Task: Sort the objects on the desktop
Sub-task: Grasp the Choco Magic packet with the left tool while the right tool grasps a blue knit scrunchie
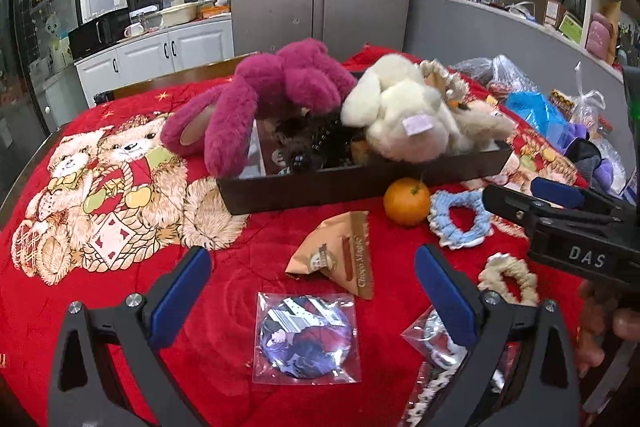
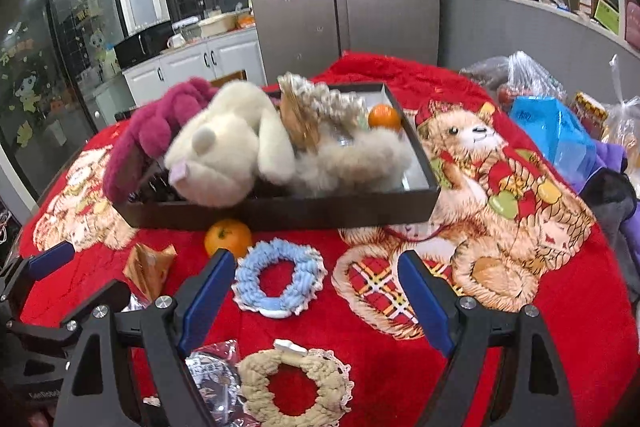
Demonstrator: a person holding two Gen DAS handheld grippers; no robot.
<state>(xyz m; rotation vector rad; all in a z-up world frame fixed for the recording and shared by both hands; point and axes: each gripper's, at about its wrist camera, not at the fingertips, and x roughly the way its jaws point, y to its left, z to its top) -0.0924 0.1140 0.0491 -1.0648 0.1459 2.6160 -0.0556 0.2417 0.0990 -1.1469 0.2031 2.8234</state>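
- Left wrist view: badge (image 1: 307, 339) in clear sleeve lies between the wide-open, empty fingers of the left gripper (image 1: 312, 291); wrapper (image 1: 340, 255) and orange (image 1: 407, 201) lie beyond, before the box (image 1: 360, 183).
- Right wrist view: right gripper (image 2: 316, 291) spread wide, empty, above tan scrunchie (image 2: 294, 385); blue scrunchie (image 2: 280, 279) just ahead; bare blanket (image 2: 580, 347) to its right.

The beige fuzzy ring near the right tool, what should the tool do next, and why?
Probably lower the open right tool onto the beige crocheted scrunchie: it lies loose on the red blanket just under the tool, while the dark tray behind already holds toys.
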